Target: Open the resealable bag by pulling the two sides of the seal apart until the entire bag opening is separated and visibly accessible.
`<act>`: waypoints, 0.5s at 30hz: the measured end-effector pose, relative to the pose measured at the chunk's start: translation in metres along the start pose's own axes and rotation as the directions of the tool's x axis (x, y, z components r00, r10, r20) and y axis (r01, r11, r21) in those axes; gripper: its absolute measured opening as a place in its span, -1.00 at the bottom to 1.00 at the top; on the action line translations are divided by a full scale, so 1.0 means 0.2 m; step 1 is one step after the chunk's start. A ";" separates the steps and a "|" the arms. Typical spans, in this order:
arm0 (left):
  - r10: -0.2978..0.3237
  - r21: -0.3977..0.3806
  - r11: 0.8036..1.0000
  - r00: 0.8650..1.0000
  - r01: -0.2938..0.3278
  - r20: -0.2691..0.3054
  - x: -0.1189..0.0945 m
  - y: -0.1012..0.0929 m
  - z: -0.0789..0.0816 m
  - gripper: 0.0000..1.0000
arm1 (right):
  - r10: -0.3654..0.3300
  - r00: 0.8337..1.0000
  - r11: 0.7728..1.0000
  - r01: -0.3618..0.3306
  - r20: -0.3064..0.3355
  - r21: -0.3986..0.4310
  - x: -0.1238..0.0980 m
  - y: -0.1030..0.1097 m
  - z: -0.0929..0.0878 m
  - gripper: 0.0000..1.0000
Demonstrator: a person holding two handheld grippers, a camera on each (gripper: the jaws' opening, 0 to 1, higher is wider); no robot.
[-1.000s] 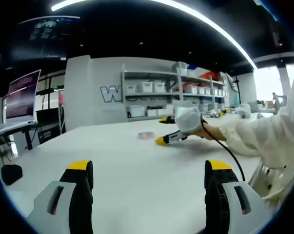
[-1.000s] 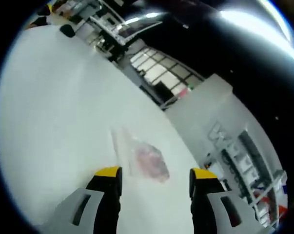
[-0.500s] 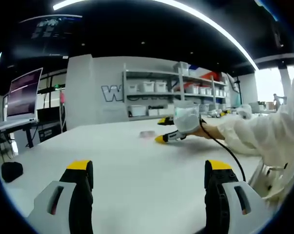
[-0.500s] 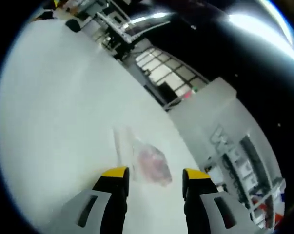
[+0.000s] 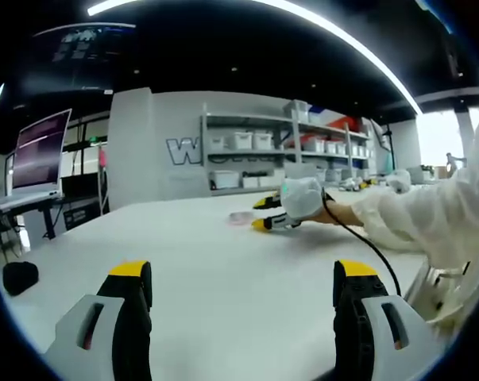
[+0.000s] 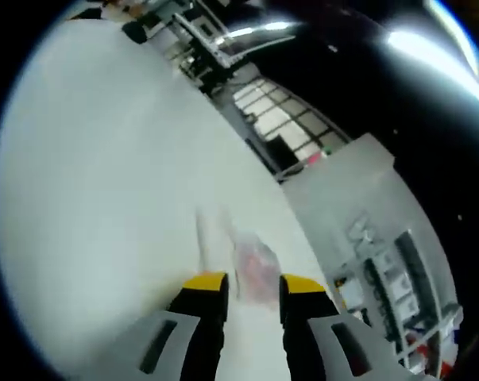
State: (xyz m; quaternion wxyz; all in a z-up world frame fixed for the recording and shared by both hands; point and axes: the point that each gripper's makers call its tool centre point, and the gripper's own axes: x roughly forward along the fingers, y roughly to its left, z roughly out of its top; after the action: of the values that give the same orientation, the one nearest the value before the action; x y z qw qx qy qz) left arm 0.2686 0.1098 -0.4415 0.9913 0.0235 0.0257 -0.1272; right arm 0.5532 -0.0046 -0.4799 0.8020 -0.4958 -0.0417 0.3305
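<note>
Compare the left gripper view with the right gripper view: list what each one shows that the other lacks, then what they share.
Left gripper view: its own open left claw, a monitor and the person's white sleeve.

Right gripper view: the bag's clear strip running away from its pink contents, seen close between the narrowed jaws of the right claw.

Both: the white table, the resealable bag lying on it, the right claw, and storage shelves.

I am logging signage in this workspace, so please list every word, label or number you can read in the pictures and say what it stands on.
"W": large grey letter on the white back wall, left gripper view; the letters after it are hidden behind the grey shelving rack.
Dark overhead panel: rows of pale text, too small to read.
Monitor screen: content blurred, unreadable.
Clear resealable bag with pinkish contents: no legible print.
</note>
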 end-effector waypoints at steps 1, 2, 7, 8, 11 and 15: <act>-0.001 0.000 1.000 1.000 0.001 0.002 0.00 0.00 0.00 0.88 | 0.001 1.000 1.000 -0.001 -0.001 0.001 0.00 0.00 0.00 -0.57; -0.001 0.000 1.000 1.000 0.001 0.003 0.00 0.00 0.00 0.88 | 0.002 1.000 1.000 -0.002 -0.003 -0.002 0.00 0.00 0.00 -0.58; -0.008 0.002 1.000 1.000 0.008 0.001 0.01 -0.01 0.00 0.88 | 0.018 1.000 1.000 -0.018 -0.008 0.001 0.02 0.02 0.00 -0.74; -0.009 0.002 1.000 1.000 0.009 0.000 0.01 -0.01 0.00 0.88 | 0.020 1.000 1.000 -0.020 -0.011 0.002 0.02 0.02 0.00 -0.76; -0.009 0.003 1.000 1.000 0.009 0.001 0.01 -0.01 0.01 0.88 | 0.019 1.000 1.000 -0.019 -0.008 0.017 0.04 0.02 -0.01 -0.79; -0.008 0.007 1.000 1.000 0.008 -0.005 0.01 -0.01 0.00 0.87 | 0.018 1.000 0.999 -0.018 -0.007 0.049 0.05 0.01 -0.01 -0.79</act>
State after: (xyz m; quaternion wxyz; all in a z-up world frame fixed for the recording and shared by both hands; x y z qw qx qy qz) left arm 0.2701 0.1078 -0.4416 0.9906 0.0271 0.0277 -0.1312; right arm 0.5609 -0.0007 -0.4855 0.8111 -0.4774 -0.0261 0.3368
